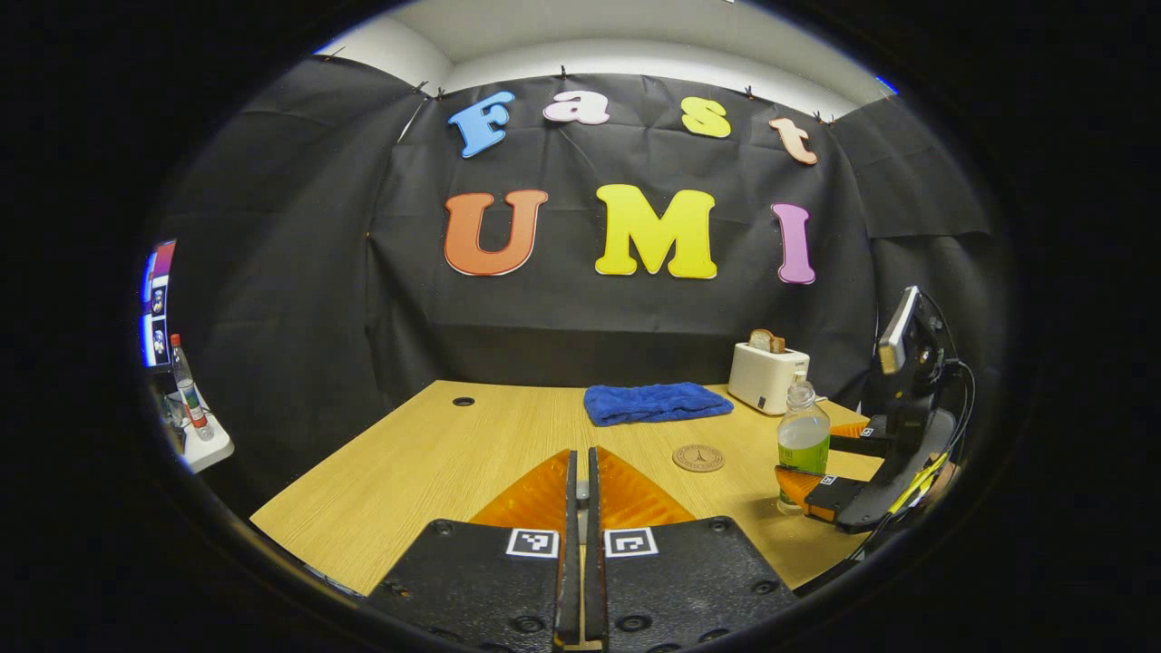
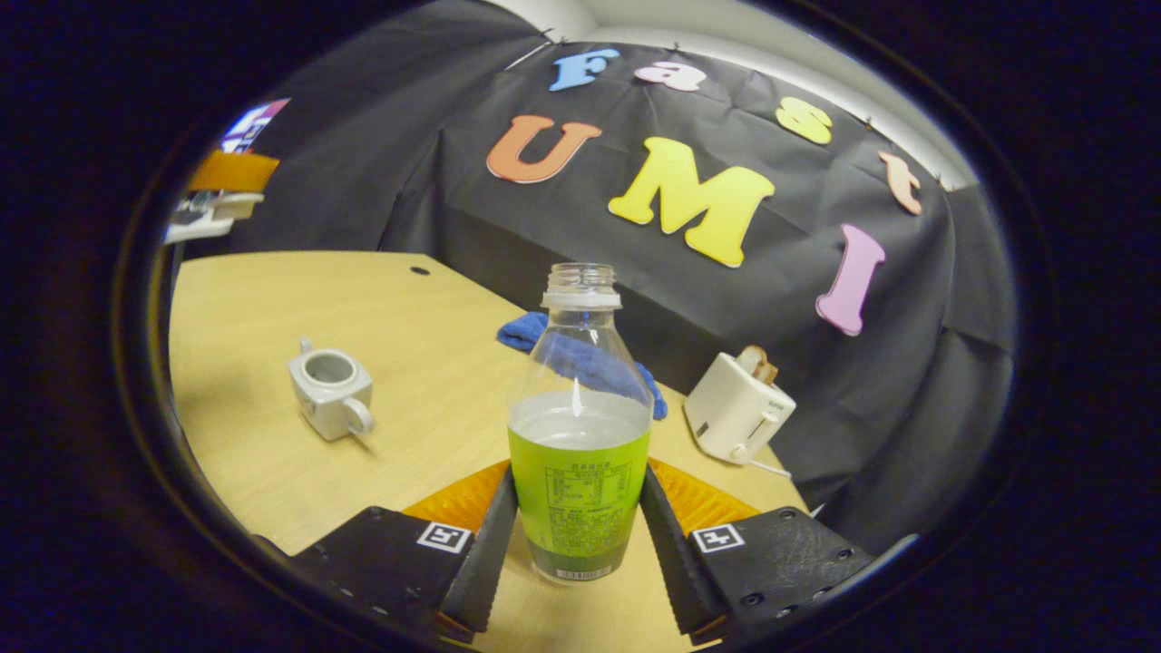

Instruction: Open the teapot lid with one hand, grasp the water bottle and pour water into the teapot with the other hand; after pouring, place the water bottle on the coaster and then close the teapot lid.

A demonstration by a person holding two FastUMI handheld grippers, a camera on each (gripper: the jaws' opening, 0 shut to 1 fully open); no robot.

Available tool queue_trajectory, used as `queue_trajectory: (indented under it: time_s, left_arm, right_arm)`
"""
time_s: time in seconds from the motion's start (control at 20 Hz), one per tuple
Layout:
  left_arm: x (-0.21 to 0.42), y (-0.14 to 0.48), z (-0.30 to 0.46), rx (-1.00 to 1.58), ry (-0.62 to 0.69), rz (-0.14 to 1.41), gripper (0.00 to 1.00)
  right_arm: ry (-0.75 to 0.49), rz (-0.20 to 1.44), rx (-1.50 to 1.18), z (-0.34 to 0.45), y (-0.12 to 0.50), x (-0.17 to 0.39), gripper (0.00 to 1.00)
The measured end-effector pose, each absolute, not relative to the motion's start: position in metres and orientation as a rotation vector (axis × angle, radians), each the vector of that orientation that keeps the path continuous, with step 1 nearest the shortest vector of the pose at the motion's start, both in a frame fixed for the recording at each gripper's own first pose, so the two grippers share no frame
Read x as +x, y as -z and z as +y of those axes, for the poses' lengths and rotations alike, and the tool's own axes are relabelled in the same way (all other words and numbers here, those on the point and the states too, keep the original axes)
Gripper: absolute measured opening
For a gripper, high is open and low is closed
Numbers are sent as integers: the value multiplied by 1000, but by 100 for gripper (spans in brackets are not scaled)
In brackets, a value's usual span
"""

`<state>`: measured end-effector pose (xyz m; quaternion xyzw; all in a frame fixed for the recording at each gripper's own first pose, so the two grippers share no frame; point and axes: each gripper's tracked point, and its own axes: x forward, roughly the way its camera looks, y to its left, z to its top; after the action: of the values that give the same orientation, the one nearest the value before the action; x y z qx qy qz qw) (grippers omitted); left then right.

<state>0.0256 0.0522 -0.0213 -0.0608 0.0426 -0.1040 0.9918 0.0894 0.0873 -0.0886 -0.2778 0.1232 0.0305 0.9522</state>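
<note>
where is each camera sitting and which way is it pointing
Left gripper view: rides on the left gripper, fingers closed, facing across the table to the booth wall; the right gripper flanks the water bottle near the coaster.
Right gripper view: rides on the right gripper, tilted, fingers beside the water bottle, lidless teapot beyond.
Shared: bottle, towel, toaster.

I get even, fairly bright light from overhead; the desk (image 1: 435, 453) shows well lit with only soft, short shadows. Both feeds are sharp in the middle. Fisheye bending curves the desk edges and darkens the rims. The water bottle (image 2: 580, 435) carries a thin glint.
</note>
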Motion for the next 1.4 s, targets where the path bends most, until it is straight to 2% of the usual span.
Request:
queue_trajectory:
  time_s: [0.55,0.75,0.8,1.4]
  left_arm:
    - [16,12,51,-124,250,63,4]
    - [11,8,53,-125,261,54,4]
    - [10,7,54,-126,261,52,4]
    - [8,7,59,-114,246,56,4]
  right_arm:
    - [-37,230,-1077,98,94,115,74]
    - [-83,251,-1225,111,115,118,76]
    - [-86,243,-1265,114,116,118,74]
    - [-60,59,-1700,158,93,121,74]
